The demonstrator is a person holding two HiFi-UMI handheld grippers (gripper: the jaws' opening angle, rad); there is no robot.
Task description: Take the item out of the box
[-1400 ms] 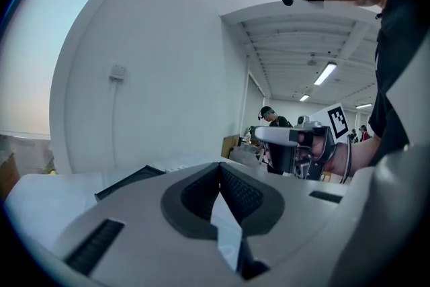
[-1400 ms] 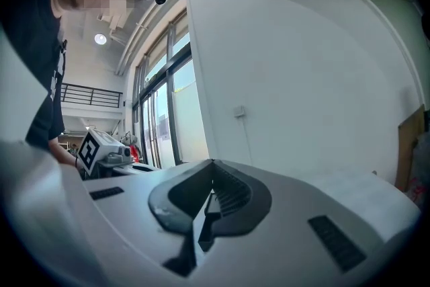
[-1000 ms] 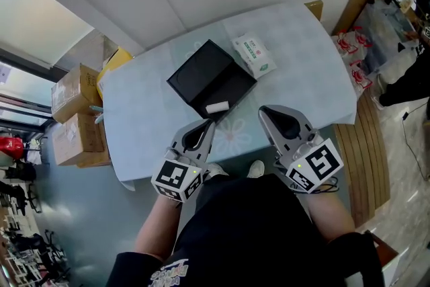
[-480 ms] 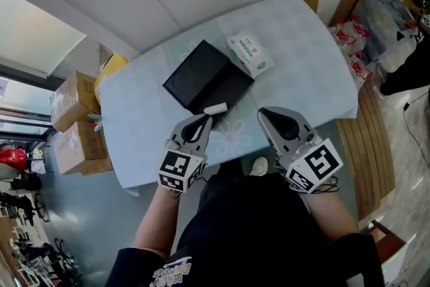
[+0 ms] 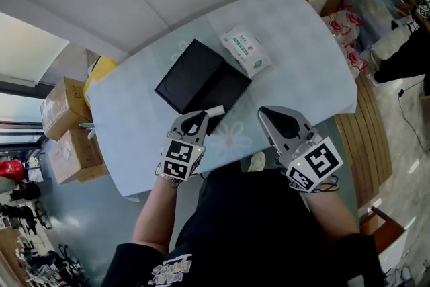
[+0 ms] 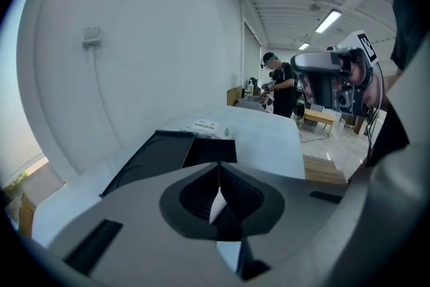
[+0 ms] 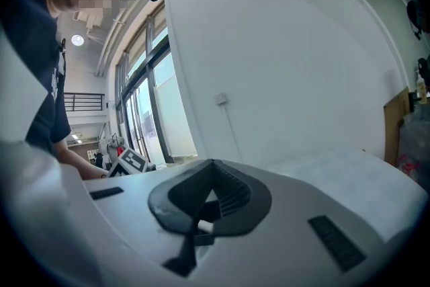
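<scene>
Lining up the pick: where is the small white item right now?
Head view, left of centre: the white item lies at the black box's near corner, right by the left gripper's tips.
</scene>
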